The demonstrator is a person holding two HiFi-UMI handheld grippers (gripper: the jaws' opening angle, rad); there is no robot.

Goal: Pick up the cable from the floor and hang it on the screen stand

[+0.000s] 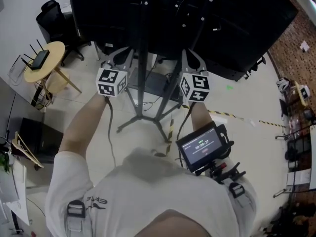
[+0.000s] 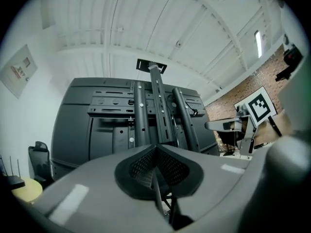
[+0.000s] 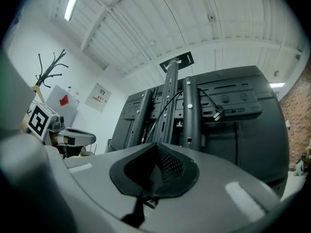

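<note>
With the left gripper and right gripper both clenched on nothing, the cable hangs loosely on the stand behind the screen, apt to slip to the floor if a withdrawing hand snags its dangling end.

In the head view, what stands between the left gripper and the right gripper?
The screen stand's upright post stands between the left gripper and the right gripper, as the head view shows.
</note>
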